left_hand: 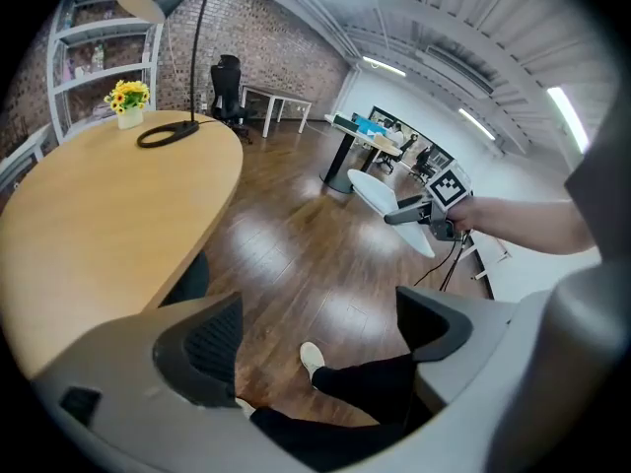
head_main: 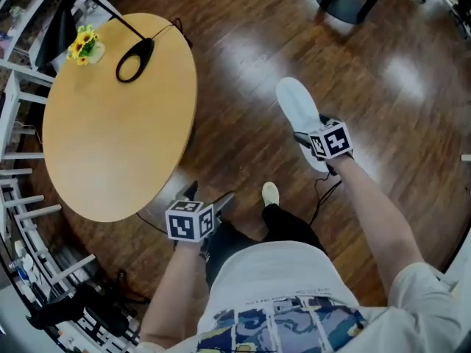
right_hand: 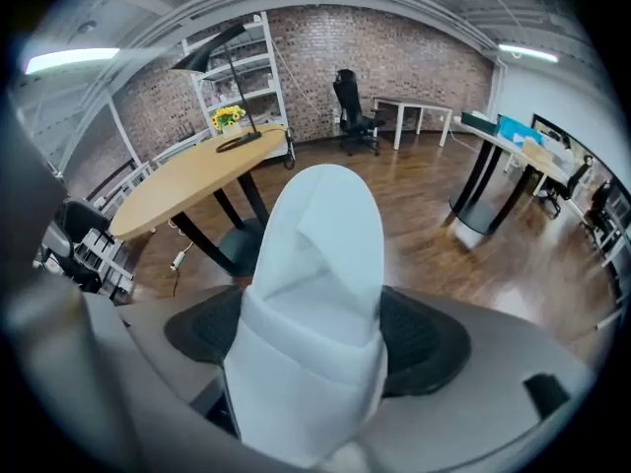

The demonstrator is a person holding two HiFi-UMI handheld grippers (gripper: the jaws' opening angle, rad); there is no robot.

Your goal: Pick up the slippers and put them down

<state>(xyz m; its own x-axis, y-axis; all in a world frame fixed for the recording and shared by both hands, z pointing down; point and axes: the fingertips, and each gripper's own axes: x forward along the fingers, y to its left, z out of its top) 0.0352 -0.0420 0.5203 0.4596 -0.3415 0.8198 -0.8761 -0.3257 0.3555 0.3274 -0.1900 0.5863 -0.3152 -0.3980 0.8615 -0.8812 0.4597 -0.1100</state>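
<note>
A white slipper (head_main: 300, 112) hangs in the air over the wood floor, held by my right gripper (head_main: 315, 147), which is shut on its heel end. In the right gripper view the slipper (right_hand: 320, 294) fills the gap between both pads and points away toward the round table. From the left gripper view the same slipper (left_hand: 389, 205) shows at mid right, held out level. My left gripper (head_main: 210, 201) sits low near the person's legs, open, with nothing between its jaws (left_hand: 315, 333). No second slipper shows.
A round wooden table (head_main: 110, 131) fills the left, bearing a black lamp base (head_main: 135, 59) and a yellow flower pot (head_main: 85, 45). White shelving (head_main: 18, 219) stands further left. The person's shoe (head_main: 270, 193) rests on the floor. Another table's base (head_main: 346, 2) stands at the back.
</note>
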